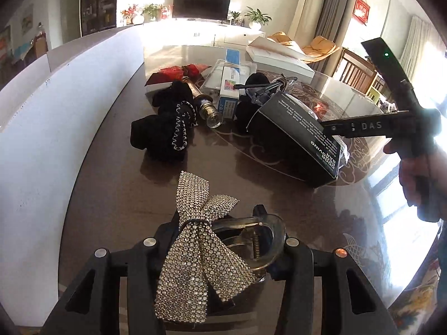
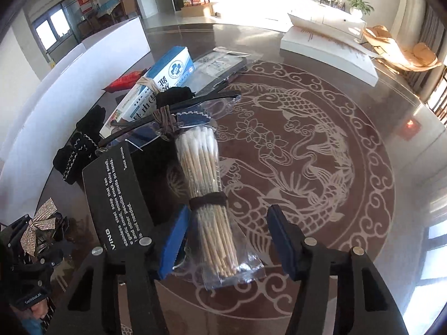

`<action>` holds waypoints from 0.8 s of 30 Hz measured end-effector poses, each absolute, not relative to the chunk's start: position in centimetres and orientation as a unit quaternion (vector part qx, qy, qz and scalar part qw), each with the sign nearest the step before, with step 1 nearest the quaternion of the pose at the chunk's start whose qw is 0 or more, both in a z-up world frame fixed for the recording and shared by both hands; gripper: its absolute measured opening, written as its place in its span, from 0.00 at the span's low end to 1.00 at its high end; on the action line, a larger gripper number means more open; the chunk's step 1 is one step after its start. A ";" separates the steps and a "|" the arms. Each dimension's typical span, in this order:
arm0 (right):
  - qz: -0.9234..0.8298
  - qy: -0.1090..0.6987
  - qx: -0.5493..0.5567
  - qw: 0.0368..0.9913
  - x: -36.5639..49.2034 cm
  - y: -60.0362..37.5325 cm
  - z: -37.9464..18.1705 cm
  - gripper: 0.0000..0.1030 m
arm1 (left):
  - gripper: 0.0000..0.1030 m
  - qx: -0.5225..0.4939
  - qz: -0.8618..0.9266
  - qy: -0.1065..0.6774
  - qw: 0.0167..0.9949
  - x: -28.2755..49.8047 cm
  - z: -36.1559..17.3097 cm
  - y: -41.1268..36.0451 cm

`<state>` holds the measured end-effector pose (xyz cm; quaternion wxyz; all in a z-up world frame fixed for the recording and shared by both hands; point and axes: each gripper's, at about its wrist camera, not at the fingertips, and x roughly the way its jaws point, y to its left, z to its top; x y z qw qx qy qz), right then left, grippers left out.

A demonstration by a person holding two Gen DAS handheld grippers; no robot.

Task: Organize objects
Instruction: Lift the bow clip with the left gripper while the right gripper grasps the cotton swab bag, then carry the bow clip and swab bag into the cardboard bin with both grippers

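Observation:
My left gripper (image 1: 220,240) is shut on a clear hair clip (image 1: 262,237) with a rhinestone bow (image 1: 198,248), held just above the dark glass table (image 1: 117,195). It also shows at the far left of the right wrist view (image 2: 37,230). My right gripper (image 2: 226,240) is open, its blue pads either side of a bag of cotton swabs (image 2: 206,184) lying on the table. The left pad (image 2: 174,240) is close to the bag; the right pad (image 2: 280,240) stands apart. The right gripper also shows in the left wrist view (image 1: 363,128).
A pile lies ahead: black soap box (image 1: 296,139), black socks (image 1: 164,128), a small glass bottle (image 1: 209,111), blue-white medicine boxes (image 2: 164,78), glasses (image 2: 178,106), a red packet (image 1: 178,72). A white box (image 2: 329,47) sits at the far edge. A white wall (image 1: 42,128) runs along the left.

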<state>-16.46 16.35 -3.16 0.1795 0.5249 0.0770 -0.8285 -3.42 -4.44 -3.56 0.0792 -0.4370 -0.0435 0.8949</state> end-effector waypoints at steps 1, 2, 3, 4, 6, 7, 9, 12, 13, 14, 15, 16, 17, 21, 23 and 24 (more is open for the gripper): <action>-0.821 0.097 0.531 0.188 -16.9 15.4 -3.9 0.53 | 0.46 -0.432 0.897 -0.045 0.081 -3.8 -3.4 -4.1; -0.816 0.109 0.532 0.197 -17.0 14.7 -4.3 0.49 | 0.46 -0.428 0.899 -0.048 0.084 -3.7 -3.1 -4.1; -0.817 0.109 0.528 0.202 -17.0 14.4 -4.2 0.42 | 0.46 -0.423 0.900 -0.053 0.088 -3.5 -2.8 -4.3; -0.816 0.127 0.531 0.188 -16.9 14.1 -4.3 0.28 | 0.46 -0.417 0.902 -0.058 0.092 -3.2 -2.5 -4.5; -0.819 0.132 0.529 0.176 -16.1 14.5 -4.2 0.28 | 0.46 -0.403 0.907 -0.069 0.101 -2.7 -1.8 -4.8; -0.822 0.127 0.529 0.168 -15.6 15.1 -4.0 0.28 | 0.46 -0.395 0.910 -0.074 0.106 -2.5 -1.3 -5.0; -0.830 0.103 0.526 0.153 -14.4 16.9 -3.0 0.28 | 0.46 -0.376 0.915 -0.091 0.117 -1.9 -0.3 -5.4; -0.845 0.071 0.508 0.155 -12.2 18.9 -0.1 0.28 | 0.46 -0.349 0.923 -0.119 0.115 -0.3 1.6 -6.7; -0.848 0.058 0.500 0.164 -11.5 19.0 1.1 0.28 | 0.46 -0.338 0.925 -0.131 0.111 0.1 2.4 -7.5; -0.851 0.045 0.493 0.176 -10.9 18.8 2.3 0.28 | 0.46 -0.330 0.927 -0.144 0.105 0.4 3.3 -8.4; -0.853 0.034 0.486 0.187 -10.4 18.0 3.4 0.28 | 0.46 -0.323 0.929 -0.153 0.097 0.8 4.1 -9.5; -0.853 0.023 0.479 0.203 -10.2 16.9 4.5 0.28 | 0.46 -0.315 0.932 -0.159 0.086 1.0 5.1 -10.7; -0.852 0.010 0.473 0.223 -10.0 15.4 5.5 0.28 | 0.46 -0.310 0.934 -0.161 0.072 1.0 6.0 -11.9; -0.837 -0.025 0.443 0.321 -9.3 6.3 9.1 0.28 | 0.46 -0.306 0.941 -0.142 -0.008 0.5 8.7 -18.0; -0.820 -0.042 0.433 0.371 -8.9 0.7 10.3 0.28 | 0.46 -0.322 0.936 -0.134 -0.048 -0.5 8.9 -21.4; -0.811 -0.046 0.431 0.393 -8.8 -2.1 10.7 0.28 | 0.46 -0.332 0.932 -0.134 -0.064 -1.1 8.8 -23.1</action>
